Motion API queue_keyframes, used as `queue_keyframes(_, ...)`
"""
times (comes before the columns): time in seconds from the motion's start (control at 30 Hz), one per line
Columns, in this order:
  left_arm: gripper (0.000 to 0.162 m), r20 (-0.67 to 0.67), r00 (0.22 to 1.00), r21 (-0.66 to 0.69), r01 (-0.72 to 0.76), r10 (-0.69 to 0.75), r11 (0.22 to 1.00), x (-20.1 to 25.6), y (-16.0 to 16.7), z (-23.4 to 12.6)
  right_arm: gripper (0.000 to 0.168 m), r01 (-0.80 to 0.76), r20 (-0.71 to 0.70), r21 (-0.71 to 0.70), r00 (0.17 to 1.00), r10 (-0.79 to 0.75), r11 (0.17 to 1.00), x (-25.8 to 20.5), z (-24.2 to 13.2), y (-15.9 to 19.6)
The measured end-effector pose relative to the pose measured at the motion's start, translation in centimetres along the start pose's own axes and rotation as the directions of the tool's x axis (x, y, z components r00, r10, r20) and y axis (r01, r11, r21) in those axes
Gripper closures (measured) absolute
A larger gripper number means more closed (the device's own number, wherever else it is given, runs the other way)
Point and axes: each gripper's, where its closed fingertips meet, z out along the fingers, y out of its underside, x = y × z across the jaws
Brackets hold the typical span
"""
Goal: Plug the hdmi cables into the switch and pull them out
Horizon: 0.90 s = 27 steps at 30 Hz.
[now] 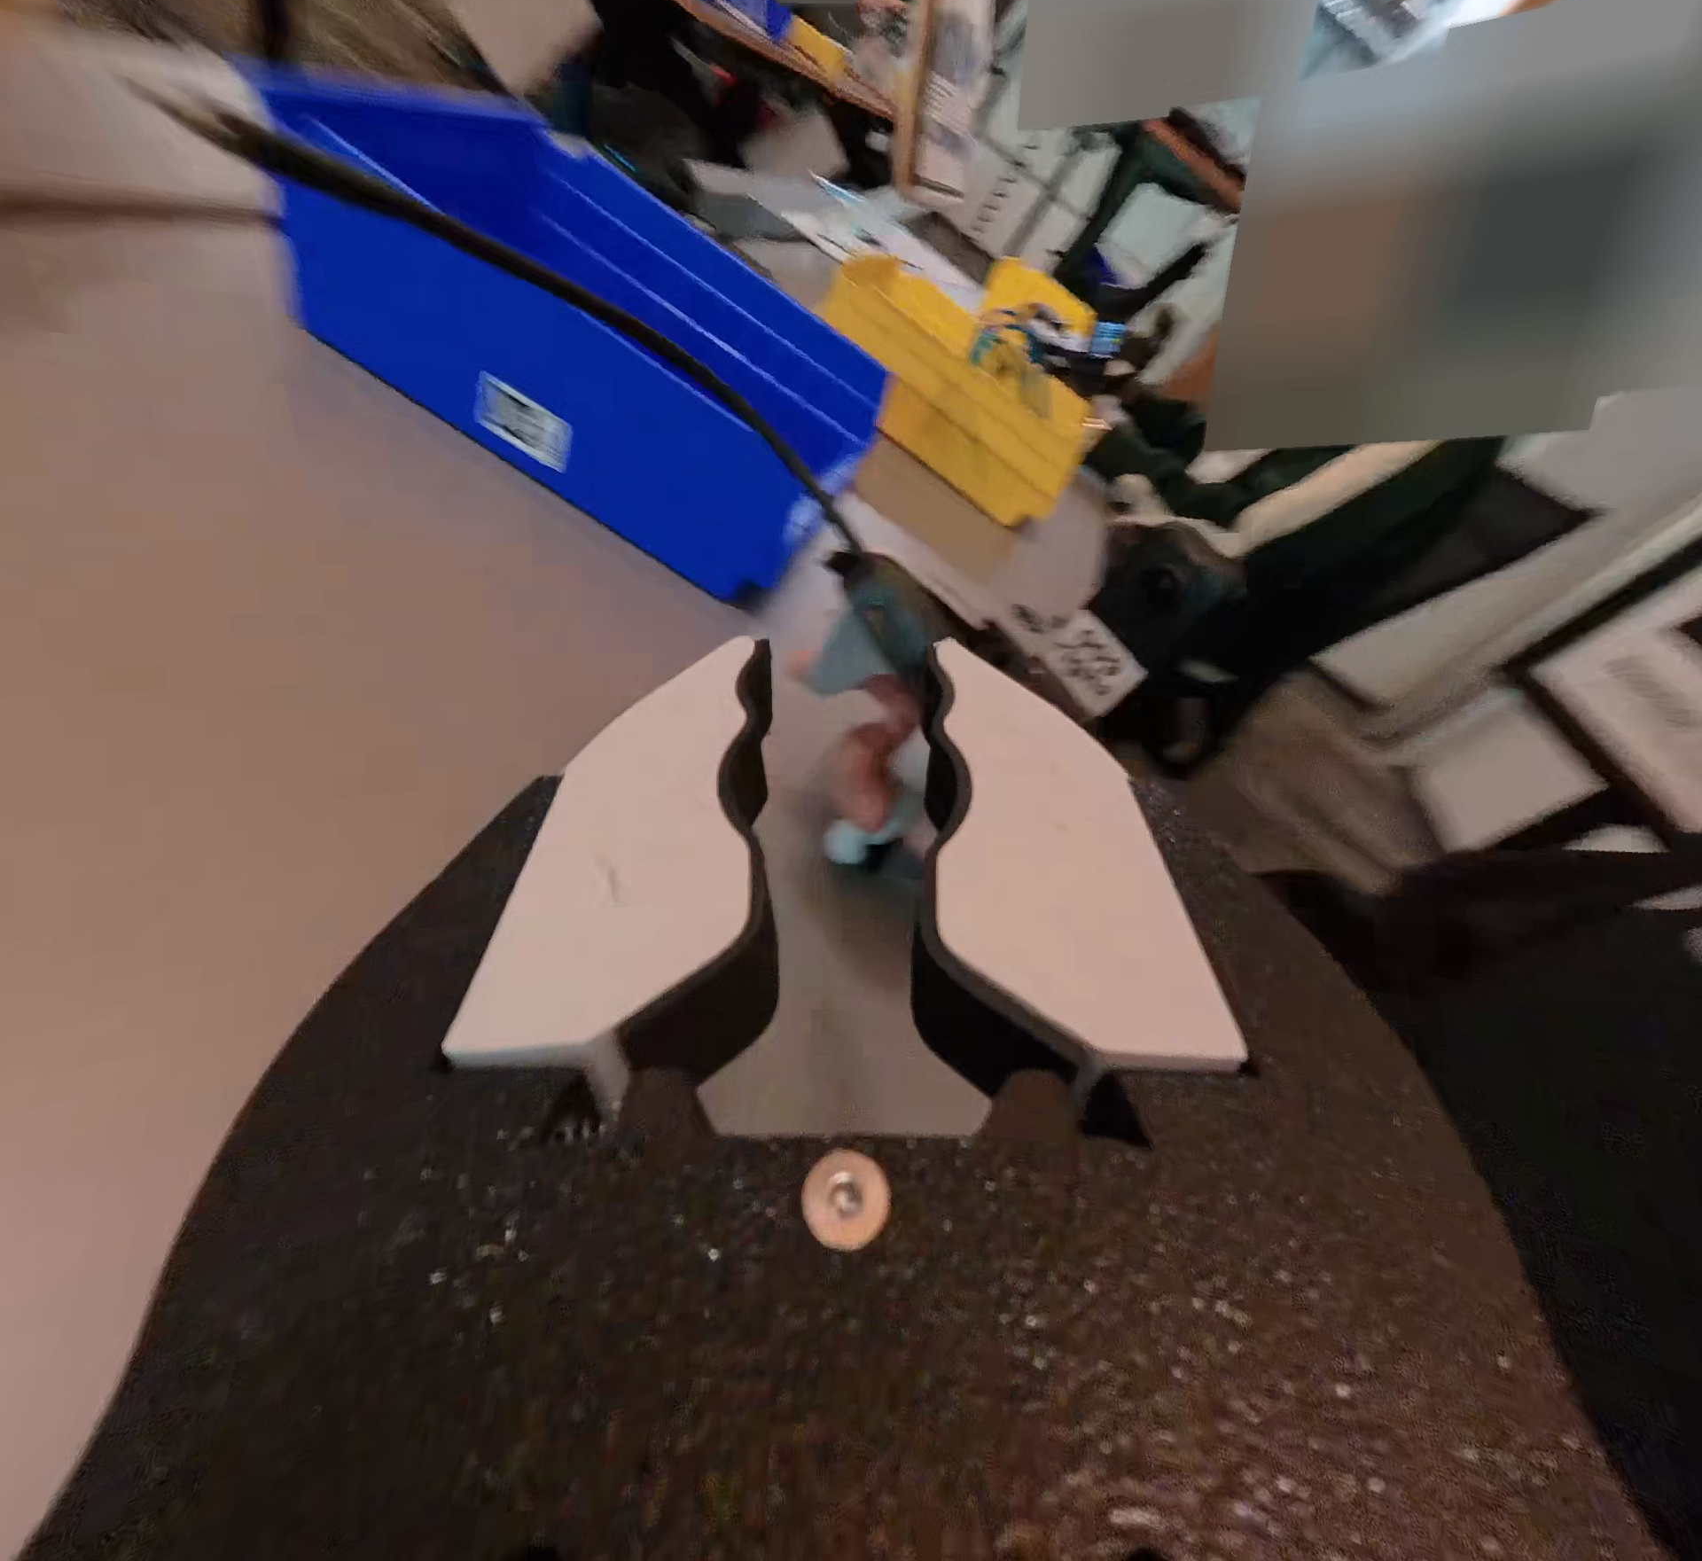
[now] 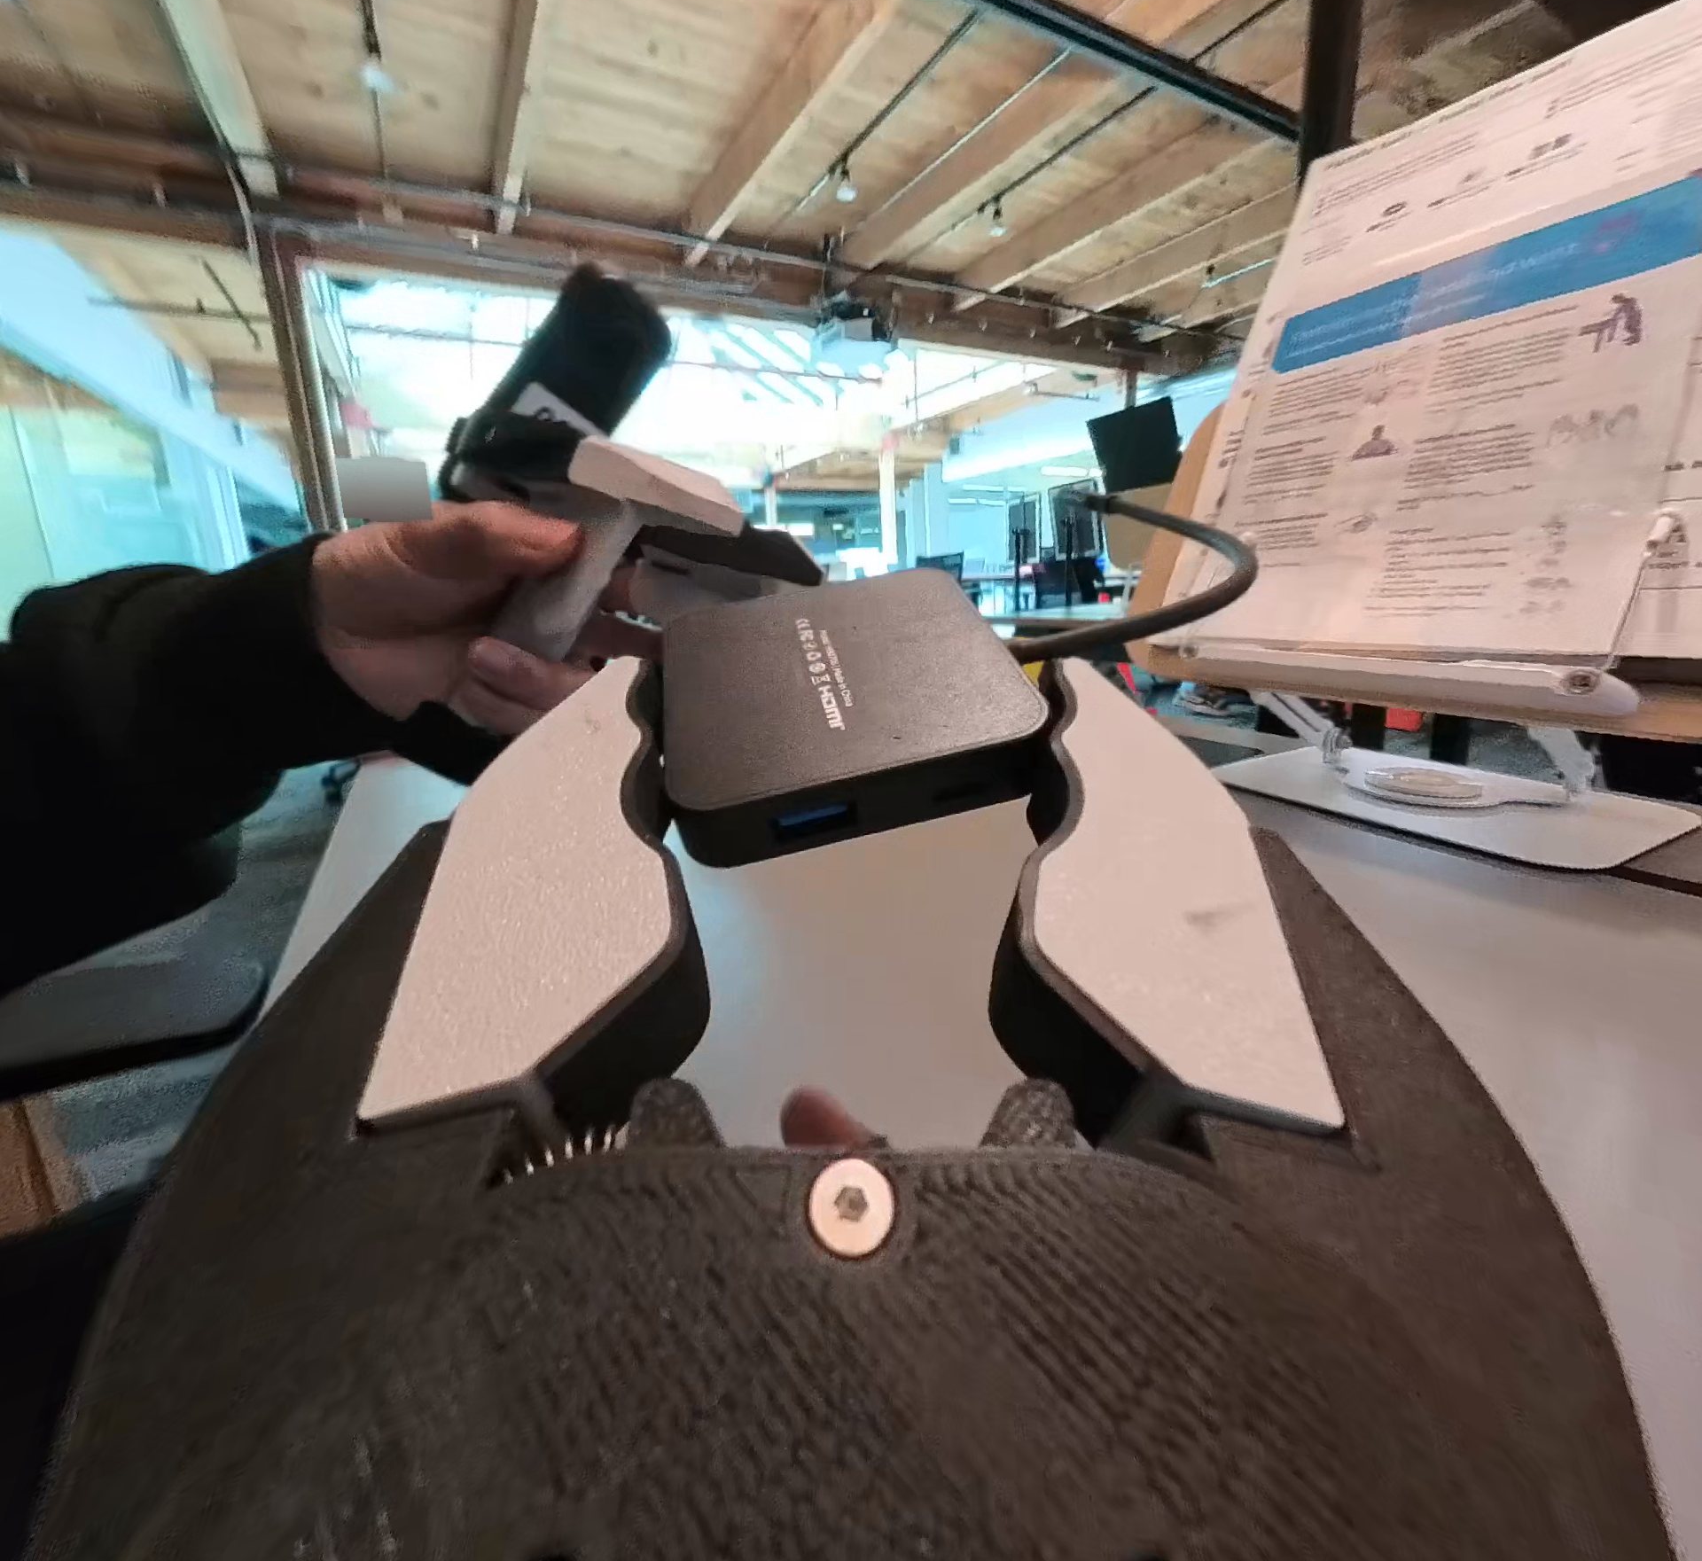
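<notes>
My right gripper is shut on a flat black HDMI switch and holds it by its two sides, lifted above the table. A thick black cable leaves the switch's far side and curves right. My left gripper, also seen in the right wrist view held by a hand, is nearly closed on a dark HDMI plug. The plug's tip sits at the switch's far left edge. Its black cable runs up and left. The left wrist view is blurred, so the port is hidden.
A blue bin and a yellow bin stand on the grey table beyond the left gripper. A stand with a printed sheet is at the right on the table. A sleeved arm reaches in from the left.
</notes>
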Motion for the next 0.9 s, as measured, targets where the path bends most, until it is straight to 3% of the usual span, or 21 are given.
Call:
queue_keyframes(0.07,0.125,0.202,0.971,0.013,-0.133,0.128,0.991,-2.9,-2.0,-3.8,0.090,-0.011,-0.016,0.015,1.000,0.011,1.000,0.6,-0.3,-0.3)
queue_keyframes(0.17,0.122,0.490,0.829,-0.082,-0.266,0.271,0.961,-8.6,-4.9,-10.9,0.090,-0.006,-0.039,-0.015,0.999,0.006,1.000,1.0,-0.3,0.2)
queue_keyframes(0.23,0.122,0.607,0.668,-0.244,-0.359,0.430,0.901,-12.9,-6.6,-15.6,0.090,0.001,-0.030,-0.035,1.000,-0.002,0.999,0.9,-0.1,0.5)
queue_keyframes(0.3,0.117,0.642,0.464,-0.473,-0.388,0.611,0.791,-17.5,-7.7,-19.8,0.090,0.010,-0.013,-0.058,1.000,-0.010,0.998,0.5,0.1,0.9)
queue_keyframes(0.37,0.104,0.554,0.337,-0.670,-0.362,0.761,0.648,-20.8,-7.7,-22.4,0.090,0.036,-0.012,-0.082,0.999,-0.037,0.996,0.4,0.1,1.3)
queue_keyframes(0.43,0.104,0.386,0.238,-0.810,-0.376,0.891,0.451,-23.0,-7.4,-23.1,0.090,0.032,-0.012,-0.086,0.999,-0.033,0.996,0.4,0.1,1.3)
queue_keyframes(0.53,0.105,0.118,0.143,-0.891,-0.422,0.983,0.168,-25.0,-6.2,-22.2,0.090,0.002,-0.006,-0.076,1.000,-0.002,0.997,0.6,0.0,1.2)
queue_keyframes(0.6,0.104,0.029,0.156,-0.905,-0.415,0.987,0.092,-26.3,-5.4,-21.4,0.090,-0.006,0.007,-0.075,1.000,0.007,0.997,0.5,0.0,1.2)
queue_keyframes(0.73,0.098,-0.072,0.171,-0.894,-0.448,0.983,0.012,-28.4,-4.4,-19.7,0.090,0.001,0.037,-0.085,0.999,0.002,0.996,0.1,0.1,1.3)
queue_keyframes(0.83,0.097,-0.173,0.073,-0.859,-0.499,0.982,-0.114,-29.2,-3.7,-18.4,0.090,-0.007,0.039,-0.082,0.999,0.010,0.997,0.2,0.1,1.3)
queue_keyframes(0.9,0.106,-0.214,0.017,-0.843,-0.509,0.977,-0.176,-29.5,-3.2,-18.0,0.090,-0.005,0.038,-0.085,0.999,0.008,0.996,0.3,0.2,1.4)
